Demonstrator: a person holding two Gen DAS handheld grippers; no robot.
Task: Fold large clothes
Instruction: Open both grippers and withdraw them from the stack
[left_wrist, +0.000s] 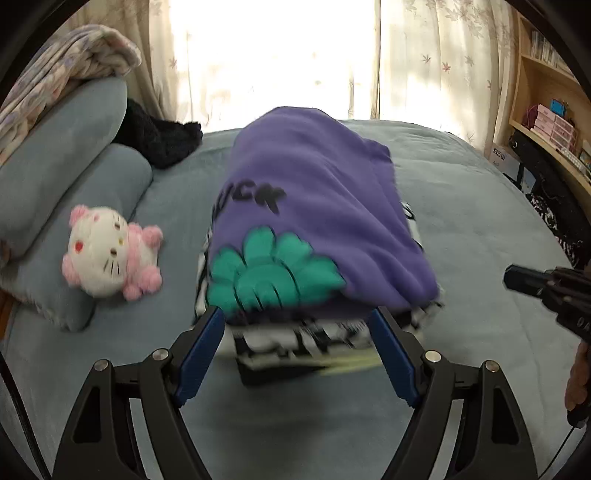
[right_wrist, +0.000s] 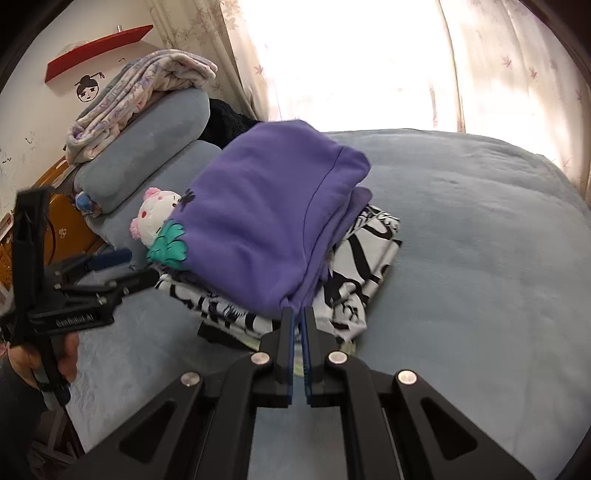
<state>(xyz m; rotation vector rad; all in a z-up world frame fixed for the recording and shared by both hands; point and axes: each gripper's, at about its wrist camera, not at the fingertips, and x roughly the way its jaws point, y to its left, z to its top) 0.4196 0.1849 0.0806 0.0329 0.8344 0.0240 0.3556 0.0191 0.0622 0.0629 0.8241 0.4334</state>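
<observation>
A folded purple sweatshirt (left_wrist: 317, 206) with a green print tops a stack on the bed. Under it lie a black-and-white patterned garment (right_wrist: 369, 251) and a dark piece at the bottom. My left gripper (left_wrist: 295, 321) is open, and its blue pads (left_wrist: 205, 339) stand on either side of the stack's near edge without pressing it. In the right wrist view the left gripper (right_wrist: 138, 264) sits at the stack's left side. My right gripper (right_wrist: 297, 314) is shut, its tips at the sweatshirt's near corner. No cloth shows between the pads. The right gripper (left_wrist: 517, 280) also shows at the right edge of the left wrist view.
The stack lies on a blue-grey bedcover (right_wrist: 461, 240). To its left sit a pink-and-white plush cat (left_wrist: 110, 254), two blue pillows (left_wrist: 74, 155) with a floral blanket (right_wrist: 140, 88) on top, and a black fluffy item (left_wrist: 159, 140). A wooden shelf (left_wrist: 546, 110) stands at the right and curtains hang behind.
</observation>
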